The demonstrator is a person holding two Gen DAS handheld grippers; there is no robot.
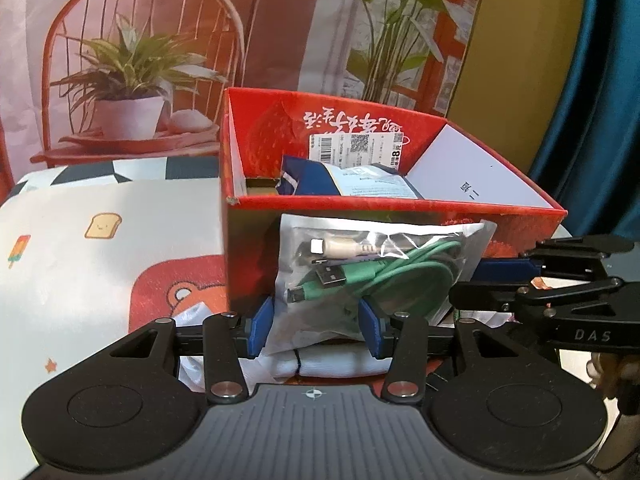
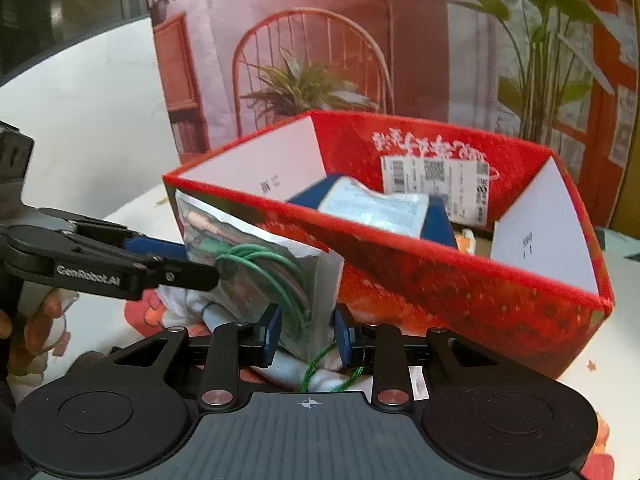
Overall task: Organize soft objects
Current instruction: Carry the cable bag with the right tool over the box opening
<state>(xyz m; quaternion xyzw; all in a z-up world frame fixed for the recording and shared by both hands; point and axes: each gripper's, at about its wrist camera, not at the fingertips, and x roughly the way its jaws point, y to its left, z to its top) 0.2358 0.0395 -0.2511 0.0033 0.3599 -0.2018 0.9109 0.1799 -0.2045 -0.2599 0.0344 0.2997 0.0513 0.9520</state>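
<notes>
The clear cable pouch [image 1: 372, 276] stands upright, long axis vertical, against the near outer wall of the red box [image 1: 248, 256], its top edge just under the rim. The left hand-held gripper [image 1: 316, 330] is clamped on its lower part; the right hand-held gripper [image 2: 307, 334] is clamped on its lower corner. The box's left side has open tablecloth [image 1: 100, 272].
</notes>
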